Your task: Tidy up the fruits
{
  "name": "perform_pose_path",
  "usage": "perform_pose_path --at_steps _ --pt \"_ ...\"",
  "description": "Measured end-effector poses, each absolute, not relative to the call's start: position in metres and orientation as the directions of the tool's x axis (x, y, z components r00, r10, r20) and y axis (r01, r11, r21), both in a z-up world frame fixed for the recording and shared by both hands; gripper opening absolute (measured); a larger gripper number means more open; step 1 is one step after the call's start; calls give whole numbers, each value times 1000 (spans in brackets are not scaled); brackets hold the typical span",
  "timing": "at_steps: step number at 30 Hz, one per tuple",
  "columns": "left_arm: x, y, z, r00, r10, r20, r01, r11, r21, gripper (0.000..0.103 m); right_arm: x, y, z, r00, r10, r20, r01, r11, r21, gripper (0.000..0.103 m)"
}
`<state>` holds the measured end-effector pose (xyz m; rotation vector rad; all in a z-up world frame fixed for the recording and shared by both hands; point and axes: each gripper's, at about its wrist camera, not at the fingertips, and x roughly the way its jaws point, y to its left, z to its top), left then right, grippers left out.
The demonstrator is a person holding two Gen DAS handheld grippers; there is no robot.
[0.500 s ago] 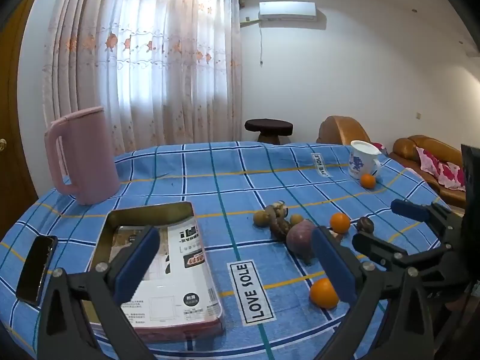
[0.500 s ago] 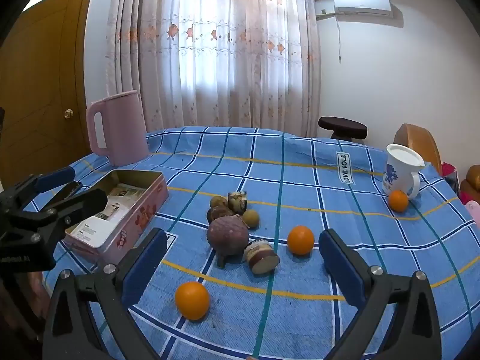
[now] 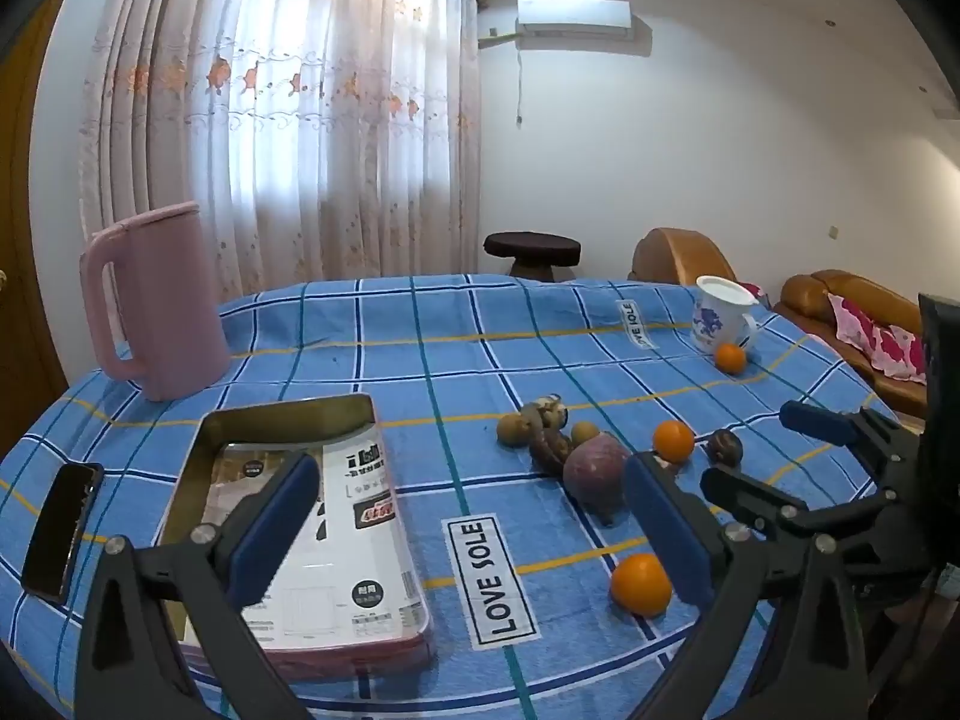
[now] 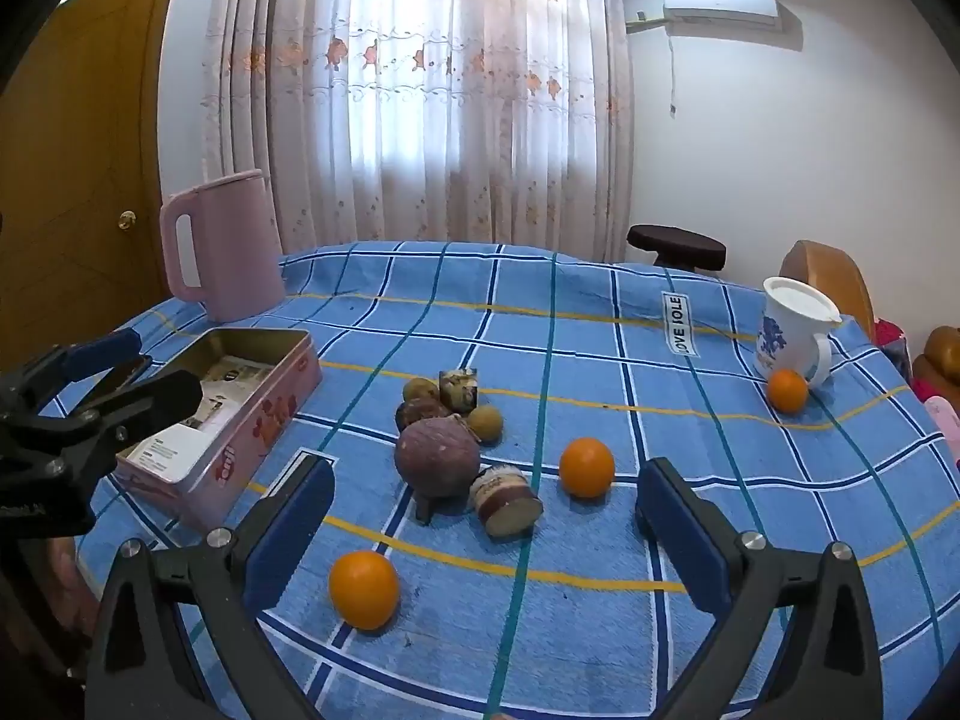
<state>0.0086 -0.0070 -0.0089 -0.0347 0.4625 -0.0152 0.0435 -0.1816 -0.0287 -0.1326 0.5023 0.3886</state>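
1. Two grippers are hovering above the bench point(image 4: 600, 630): the left gripper point(image 3: 474, 528) and the right gripper point(image 4: 486, 540) are both standing spread to their widest, and neither is holding anything
2. Three oranges are lying apart on the checked cloth: the near orange point(image 4: 363, 589) is sitting just ahead of the right gripper's left finger, the middle orange point(image 4: 587, 467) is lying farther on between its two fingers, and the far orange point(image 4: 788, 390) is resting against the white mug point(image 4: 792, 330)
3. Darker fruits are clustering at the centre, the large purple fruit point(image 4: 437, 457) being the biggest, with a cut piece point(image 4: 504, 498) beside it
4. An open pink tin point(image 4: 240, 414) is standing to the left of the cluster, directly beneath the left gripper, and is probably serving as the container
5. Judged from both views, the right gripper is lying nearer the oranges and the cluster; being round, the oranges are offering no long axis, so any approach angle is suiting them
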Motion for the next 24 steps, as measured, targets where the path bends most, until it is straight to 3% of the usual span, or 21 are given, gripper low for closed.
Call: perform_pose_path --at_steps 24 --pt "6 -19 -11 890 -36 -454 26 999 -28 103 43 -193 -31 809 315 -497 -374 927 -19 102"
